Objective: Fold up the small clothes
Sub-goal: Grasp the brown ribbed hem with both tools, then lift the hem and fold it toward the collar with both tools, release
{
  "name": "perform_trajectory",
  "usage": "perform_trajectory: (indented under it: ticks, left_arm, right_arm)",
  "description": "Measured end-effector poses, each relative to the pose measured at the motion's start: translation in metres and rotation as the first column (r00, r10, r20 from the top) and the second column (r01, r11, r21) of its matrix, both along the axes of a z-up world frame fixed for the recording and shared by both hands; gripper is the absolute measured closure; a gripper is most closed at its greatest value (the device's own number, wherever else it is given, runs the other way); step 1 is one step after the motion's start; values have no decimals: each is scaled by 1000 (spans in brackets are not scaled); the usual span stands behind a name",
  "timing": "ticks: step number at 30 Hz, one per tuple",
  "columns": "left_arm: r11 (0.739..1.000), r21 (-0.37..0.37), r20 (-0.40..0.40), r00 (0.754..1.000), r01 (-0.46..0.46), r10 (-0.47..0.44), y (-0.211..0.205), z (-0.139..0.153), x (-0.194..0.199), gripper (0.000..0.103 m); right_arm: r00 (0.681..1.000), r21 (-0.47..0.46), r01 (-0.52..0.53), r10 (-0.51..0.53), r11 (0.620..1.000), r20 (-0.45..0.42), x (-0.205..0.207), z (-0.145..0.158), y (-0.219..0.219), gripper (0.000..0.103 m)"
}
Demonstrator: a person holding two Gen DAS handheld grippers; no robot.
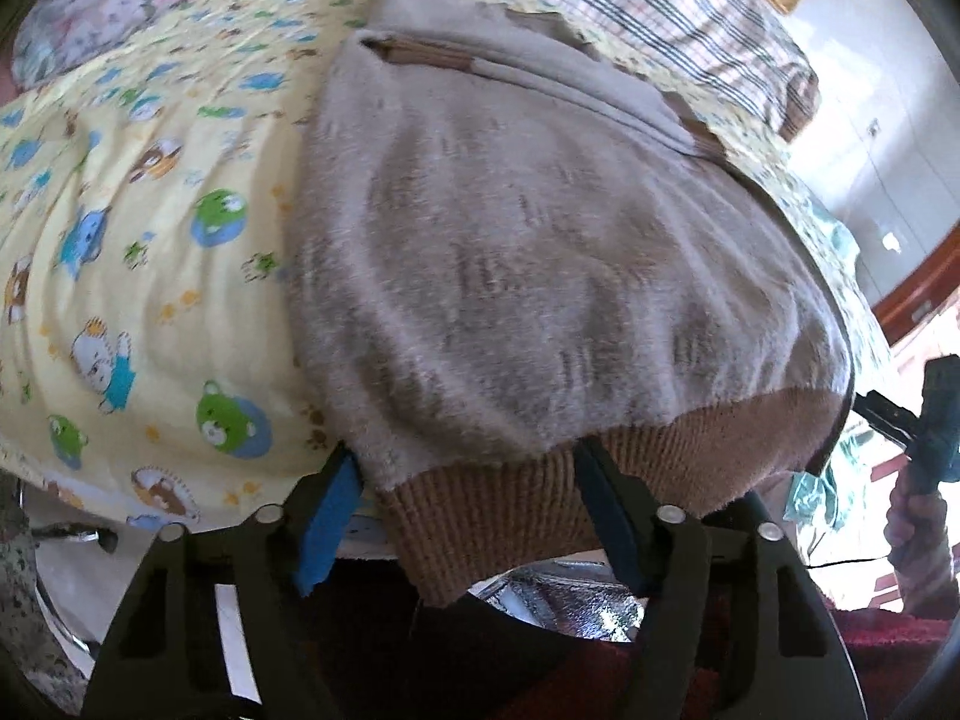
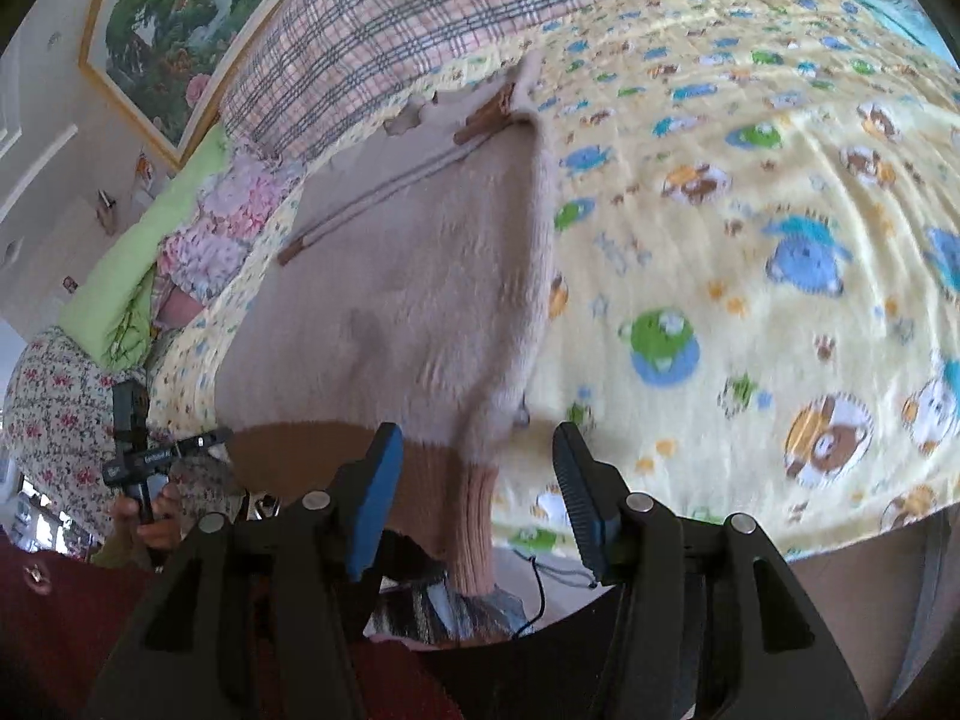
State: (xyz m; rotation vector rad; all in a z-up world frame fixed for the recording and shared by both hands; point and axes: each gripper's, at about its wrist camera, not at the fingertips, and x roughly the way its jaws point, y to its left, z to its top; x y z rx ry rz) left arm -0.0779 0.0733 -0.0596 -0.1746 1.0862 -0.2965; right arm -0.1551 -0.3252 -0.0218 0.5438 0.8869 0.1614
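Sweater: small fuzzy beige knit sweater (image 1: 540,276) with a tan ribbed hem band (image 1: 516,516), lying flat on a pale yellow fleece blanket printed with cartoon bears and frogs (image 1: 150,276); its hem hangs over the near edge of the bed.
Sweater details: in the right wrist view the same sweater (image 2: 420,300) shows two thin cords with brown tips across its upper part and a paler pink ribbed cuff (image 2: 474,534) hanging at the edge.
Left gripper: left gripper (image 1: 474,480) stands at the hem, jaws wide apart; the ribbed band lies between the blue pads, but they do not press on it.
Right gripper: right gripper (image 2: 477,468) sits at the sweater's side edge, jaws about half apart; the cuff hangs between them, and the pads do not clamp it.
Hands: each view shows the other hand gripping a dark handle at the frame's edge, the right hand (image 1: 918,516) and the left hand (image 2: 147,516).
Writing: a small pale label on the black handle bar (image 2: 159,456) in the right wrist view is too blurred to read; no other lettering can be made out.
Surroundings: a plaid checked quilt (image 2: 390,18) lies beyond the blanket, and a gold-framed landscape painting (image 2: 174,30) hangs on the wall.
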Motion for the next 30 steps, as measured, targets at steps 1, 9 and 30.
perform_trajectory:
  ticks: [1,9,30]
  left_arm:
    - [1000,3,5,1000,7,-7,-1,0,0,38]
    - [999,-2,16,999,44,-44,2,-3,-4,69]
    - [983,-158,220,974,88,-52,19,84,-2,96]
  right_arm:
    - [1000,6,-14,14,1000,-9,0,-3,2,50]
    - [990,44,-137,138,990,-14,12,-21,33,50]
    - [958,247,-199,135,948,252,27,34,24,95]
